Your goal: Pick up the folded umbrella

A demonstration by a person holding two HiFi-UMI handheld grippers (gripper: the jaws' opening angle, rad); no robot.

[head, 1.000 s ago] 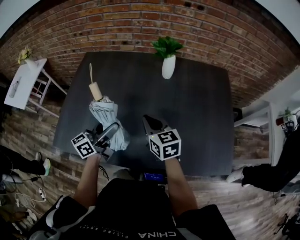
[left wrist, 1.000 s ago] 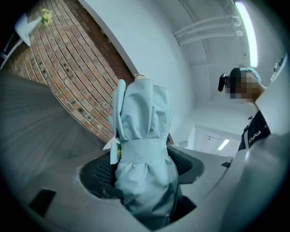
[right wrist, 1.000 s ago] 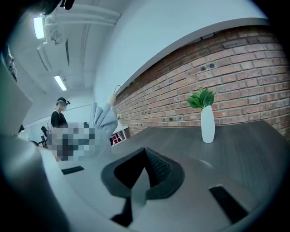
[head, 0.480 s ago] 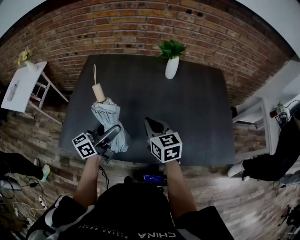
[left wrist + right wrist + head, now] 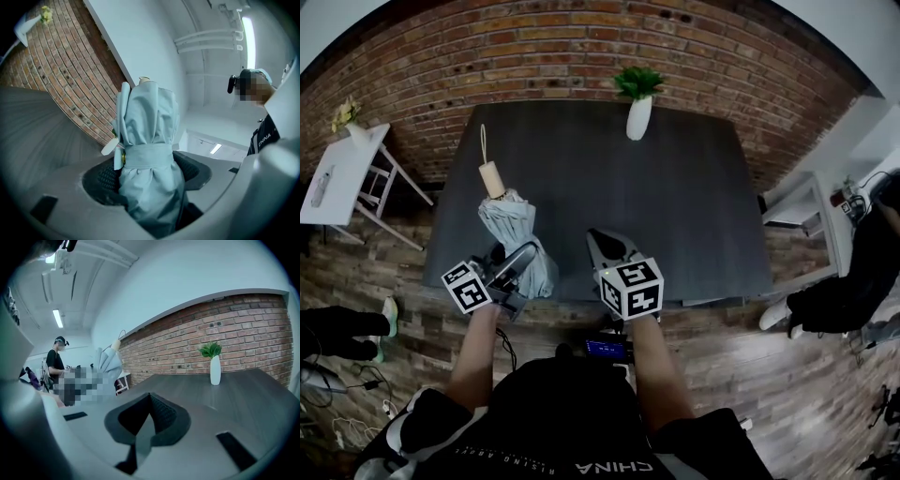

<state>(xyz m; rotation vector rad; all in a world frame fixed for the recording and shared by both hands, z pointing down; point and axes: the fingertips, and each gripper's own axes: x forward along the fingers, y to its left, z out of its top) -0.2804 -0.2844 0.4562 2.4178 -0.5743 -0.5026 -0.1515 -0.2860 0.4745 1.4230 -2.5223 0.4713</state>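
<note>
Little has shifted since a second ago: the folded umbrella (image 5: pixel 149 126), pale grey-blue with a wooden handle (image 5: pixel 492 178), stays clamped at its strapped waist in the left gripper (image 5: pixel 147 174), over the near-left part of the dark table (image 5: pixel 675 216). Beside it, the right gripper (image 5: pixel 149 416) hovers with jaws together, empty. A white vase (image 5: pixel 638 117) stands at the far edge.
</note>
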